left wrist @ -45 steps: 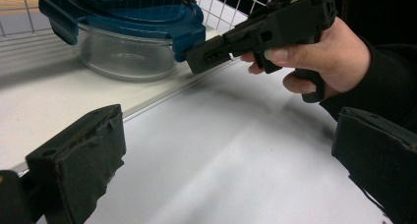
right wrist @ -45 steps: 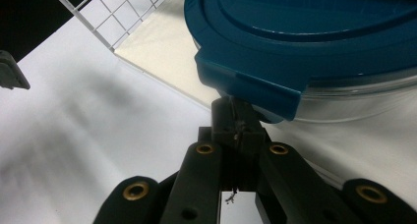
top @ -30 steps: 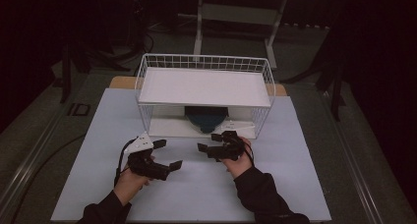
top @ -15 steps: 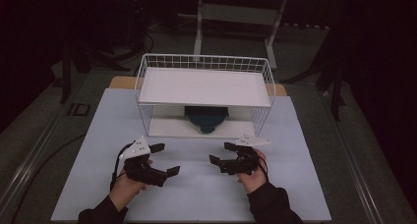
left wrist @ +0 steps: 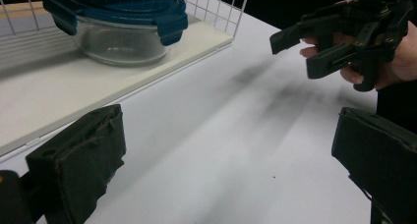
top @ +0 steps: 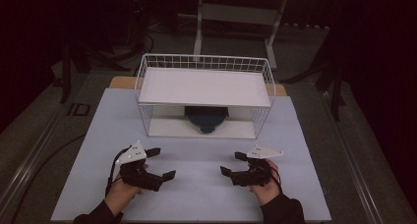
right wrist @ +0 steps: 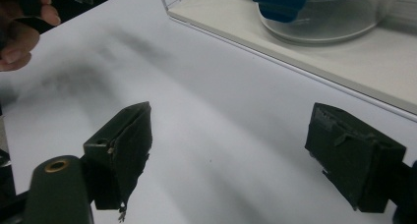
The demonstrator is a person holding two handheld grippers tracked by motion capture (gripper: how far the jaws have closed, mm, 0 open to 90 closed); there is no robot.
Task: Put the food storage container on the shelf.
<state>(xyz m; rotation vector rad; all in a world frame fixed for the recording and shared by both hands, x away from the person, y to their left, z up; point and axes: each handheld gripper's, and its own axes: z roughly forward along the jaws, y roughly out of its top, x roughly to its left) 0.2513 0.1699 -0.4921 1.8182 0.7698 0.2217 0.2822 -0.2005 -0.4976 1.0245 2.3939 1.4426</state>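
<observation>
On the white surface (top: 196, 135), in front of the wire rack (top: 204, 94), we hold both tongs low and apart. The left tongs (top: 160, 164) stand wide open with nothing between them. The right tongs (top: 232, 163) have just been opening and are empty too. The bowl (top: 206, 119), clear glass with a blue clip lid, sits on the rack's lower shelf, under the white upper shelf, well apart from both tongs.

We judge the step in hand to be a reach for the bowl. To do it well, we come in level under the upper shelf, keep clear of the wire front, and take the bowl from both sides below the lid's clips, closing evenly so the glass does not slip.

We count one bowl, one rack with two shelves, and two tongs.
</observation>
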